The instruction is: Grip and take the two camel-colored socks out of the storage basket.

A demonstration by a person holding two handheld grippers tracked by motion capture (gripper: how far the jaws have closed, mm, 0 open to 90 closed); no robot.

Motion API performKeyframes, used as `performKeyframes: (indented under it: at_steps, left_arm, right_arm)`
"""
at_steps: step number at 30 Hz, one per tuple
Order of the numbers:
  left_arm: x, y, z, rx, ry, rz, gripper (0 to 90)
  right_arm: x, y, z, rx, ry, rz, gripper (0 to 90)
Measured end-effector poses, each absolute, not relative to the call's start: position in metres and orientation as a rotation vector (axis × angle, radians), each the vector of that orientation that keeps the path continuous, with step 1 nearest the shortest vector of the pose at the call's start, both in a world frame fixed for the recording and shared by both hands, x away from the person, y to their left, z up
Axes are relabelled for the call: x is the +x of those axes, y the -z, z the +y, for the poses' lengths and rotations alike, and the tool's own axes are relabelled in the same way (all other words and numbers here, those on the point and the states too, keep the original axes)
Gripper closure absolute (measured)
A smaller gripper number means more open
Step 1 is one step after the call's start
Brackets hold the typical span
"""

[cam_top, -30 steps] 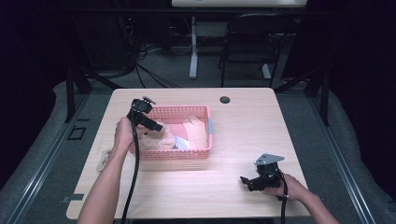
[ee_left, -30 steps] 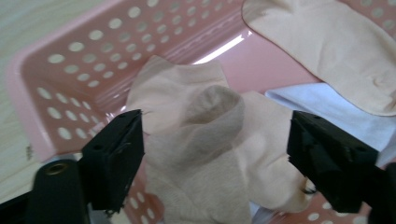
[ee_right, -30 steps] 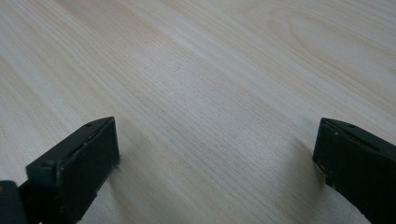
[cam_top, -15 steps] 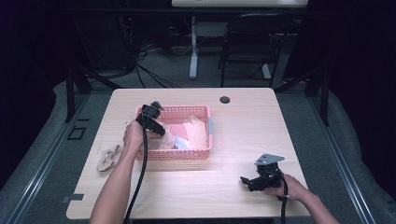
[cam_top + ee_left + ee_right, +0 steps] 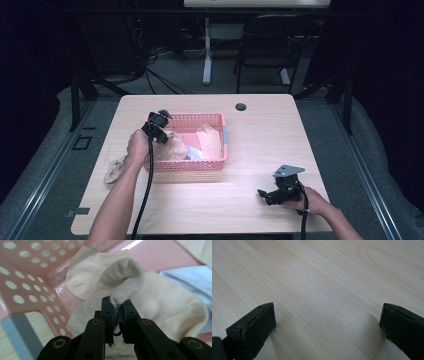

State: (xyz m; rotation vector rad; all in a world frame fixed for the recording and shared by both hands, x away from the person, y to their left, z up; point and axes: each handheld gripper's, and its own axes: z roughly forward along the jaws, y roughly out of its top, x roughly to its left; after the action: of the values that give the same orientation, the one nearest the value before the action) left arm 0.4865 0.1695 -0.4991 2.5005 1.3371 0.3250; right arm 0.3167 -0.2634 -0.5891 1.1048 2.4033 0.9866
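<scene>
A pink perforated basket [image 5: 196,164] stands on the table's left half, holding several cream socks and a pale blue cloth [image 5: 196,154]. My left gripper [image 5: 159,126] reaches into the basket's left end. In the left gripper view its jaws are shut on a fold of a cream sock [image 5: 126,277], pinched up above the sock lying under it. Another cream sock [image 5: 114,171] lies on the table left of the basket. My right gripper [image 5: 272,194] rests low on the bare wood at the front right, open, with nothing between its fingers [image 5: 257,327].
A small black round grommet [image 5: 241,107] sits near the table's far edge. The wooden table [image 5: 260,140] has bare room to the right of the basket. A chair and a table leg stand beyond the far edge.
The left gripper dropped a sock on the table left of the basket, moved back into the basket's left end and shut on another sock. The right gripper stayed still.
</scene>
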Motion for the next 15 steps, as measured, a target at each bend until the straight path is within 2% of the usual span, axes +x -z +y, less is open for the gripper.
performKeyframes:
  at_steps: [15]
  left_arm:
    - [0.480, 0.446, 0.177, 2.420, -0.367, 1.261, 82.7]
  right_arm:
    - [0.317, 0.589, -0.263, 1.105, -0.986, 2.403, 0.0]
